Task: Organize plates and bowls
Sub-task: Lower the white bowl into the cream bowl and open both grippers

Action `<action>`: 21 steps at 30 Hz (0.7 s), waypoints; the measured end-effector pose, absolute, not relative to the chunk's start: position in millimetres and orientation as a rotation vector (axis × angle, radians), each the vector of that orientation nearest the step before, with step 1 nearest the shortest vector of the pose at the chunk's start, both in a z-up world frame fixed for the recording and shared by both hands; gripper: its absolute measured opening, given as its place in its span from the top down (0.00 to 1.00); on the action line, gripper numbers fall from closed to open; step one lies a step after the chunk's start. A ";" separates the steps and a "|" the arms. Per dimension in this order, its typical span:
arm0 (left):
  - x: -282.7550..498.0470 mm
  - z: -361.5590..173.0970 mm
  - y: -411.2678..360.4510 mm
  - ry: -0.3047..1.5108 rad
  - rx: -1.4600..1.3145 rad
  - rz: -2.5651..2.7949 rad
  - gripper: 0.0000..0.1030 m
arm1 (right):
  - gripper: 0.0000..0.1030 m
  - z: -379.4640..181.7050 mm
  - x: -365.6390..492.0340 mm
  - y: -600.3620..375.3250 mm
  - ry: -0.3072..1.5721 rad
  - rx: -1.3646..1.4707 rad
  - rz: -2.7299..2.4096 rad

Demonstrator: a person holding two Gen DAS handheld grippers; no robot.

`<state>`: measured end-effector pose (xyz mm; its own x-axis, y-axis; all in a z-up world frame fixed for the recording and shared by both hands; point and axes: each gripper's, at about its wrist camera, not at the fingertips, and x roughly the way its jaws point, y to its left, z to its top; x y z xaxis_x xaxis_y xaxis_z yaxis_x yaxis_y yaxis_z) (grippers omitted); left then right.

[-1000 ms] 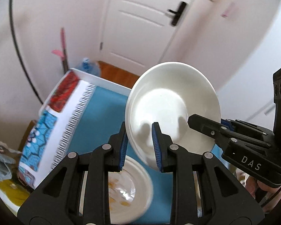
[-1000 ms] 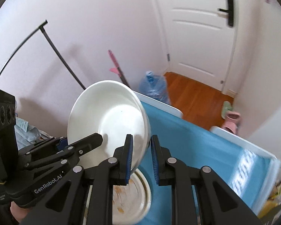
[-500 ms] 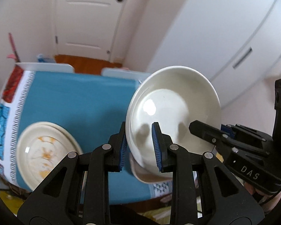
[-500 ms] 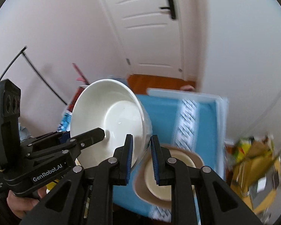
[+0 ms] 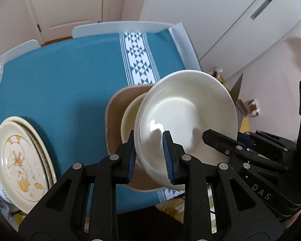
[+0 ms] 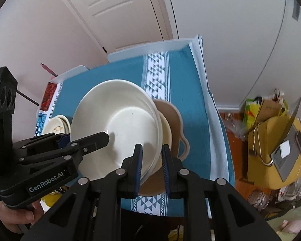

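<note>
A white bowl [image 5: 186,116] [image 6: 118,120] hangs tilted in the air, held by both grippers. My left gripper [image 5: 149,140] [image 6: 90,140] is shut on its near left rim. My right gripper [image 6: 152,150] [image 5: 220,142] is shut on the opposite rim. Directly under the bowl sits a brown dish with side handles [image 5: 116,108] [image 6: 172,110], and a cream bowl [image 5: 130,114] [image 6: 167,128] rests inside it. A stack of cream plates with a yellow pattern [image 5: 22,160] [image 6: 56,126] lies at the table's left end.
The table carries a teal cloth with a white patterned band [image 5: 60,80] [image 6: 190,100], and its near edge is just below the brown dish. A yellow seat with a laptop [image 6: 281,150] stands right of the table. A white door [image 6: 114,10] is behind it.
Both grippers have carried the white bowl rightwards and downwards, from above the plate stack to just over the brown dish with the cream bowl. Both grips are unchanged.
</note>
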<state>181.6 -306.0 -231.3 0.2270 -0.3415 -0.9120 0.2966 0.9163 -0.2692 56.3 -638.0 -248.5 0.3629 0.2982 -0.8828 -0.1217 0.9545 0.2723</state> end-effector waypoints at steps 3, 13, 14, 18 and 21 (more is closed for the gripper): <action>184.8 -237.9 -306.5 1.284 -0.007 -0.430 0.78 | 0.83 -255.3 57.8 -635.2 1.182 0.164 0.271; 192.4 -243.1 -313.4 1.309 0.081 -0.412 0.78 | 0.83 -265.3 61.2 -631.3 1.187 0.130 0.264; 192.6 -243.6 -314.3 1.308 0.089 -0.410 0.78 | 0.83 -266.4 61.1 -631.3 1.189 0.126 0.262; 193.9 -246.6 -316.4 1.308 0.115 -0.401 0.78 | 0.83 -271.1 61.5 -633.1 1.198 0.131 0.260; 194.3 -246.5 -317.0 1.302 0.127 -0.398 0.78 | 0.83 -271.0 62.1 -632.2 1.195 0.120 0.258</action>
<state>194.3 -317.0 -246.5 0.2092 -0.2143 -0.9541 0.3555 0.9256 -0.1299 62.1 -632.2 -271.0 0.3422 0.2612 -0.9026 -0.1351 0.9643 0.2279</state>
